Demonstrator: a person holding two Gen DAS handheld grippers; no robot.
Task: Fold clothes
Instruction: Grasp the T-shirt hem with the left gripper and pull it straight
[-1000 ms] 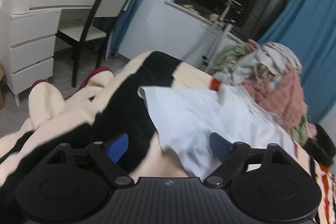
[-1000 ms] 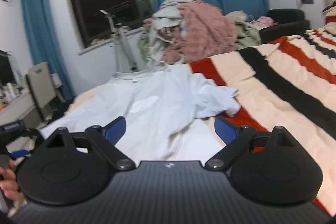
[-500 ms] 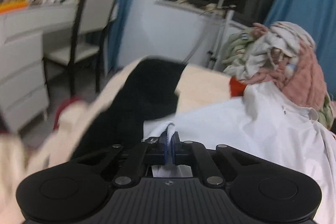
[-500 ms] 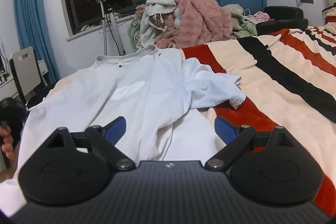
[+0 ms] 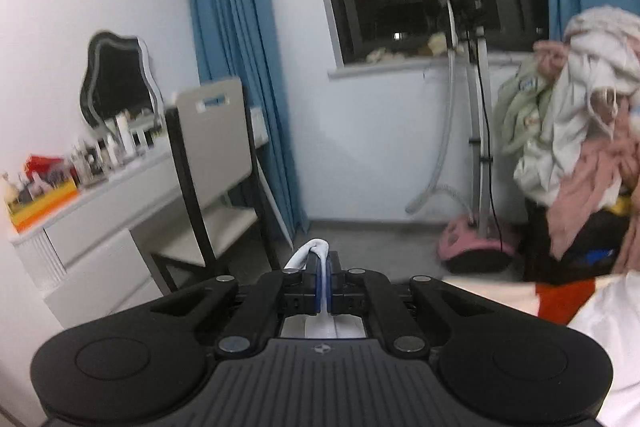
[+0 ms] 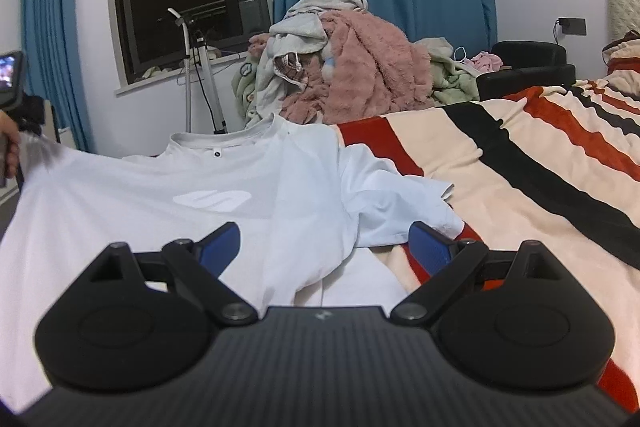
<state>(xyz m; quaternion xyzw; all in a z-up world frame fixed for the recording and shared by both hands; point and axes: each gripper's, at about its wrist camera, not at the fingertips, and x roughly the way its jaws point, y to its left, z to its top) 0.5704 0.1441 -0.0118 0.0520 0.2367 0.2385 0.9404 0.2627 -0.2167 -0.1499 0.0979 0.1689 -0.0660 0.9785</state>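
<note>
A white T-shirt (image 6: 168,195) lies spread on the striped bed cover (image 6: 520,163), collar away from me, its right sleeve crumpled. In the left wrist view my left gripper (image 5: 323,273) is shut on a bunched fold of the white T-shirt (image 5: 314,251), which pokes out above the blue pads. The right wrist view shows that pinched edge pulled taut toward the far left, where a hand (image 6: 10,143) holds the other tool. My right gripper (image 6: 324,247) hangs open just over the shirt's lower part, with nothing between its fingers.
A heap of clothes (image 6: 340,67) with a pink fleece rises behind the bed. A garment steamer (image 5: 476,243) stands by the window. A chair (image 5: 212,167) and a white dresser (image 5: 92,227) crowded with bottles stand to the left. A black armchair (image 6: 528,67) sits at the back right.
My left gripper closed on the shirt's edge and swung away to the left, lifting and stretching the cloth. The shirt now lies flatter. The right gripper stayed open and barely shifted.
</note>
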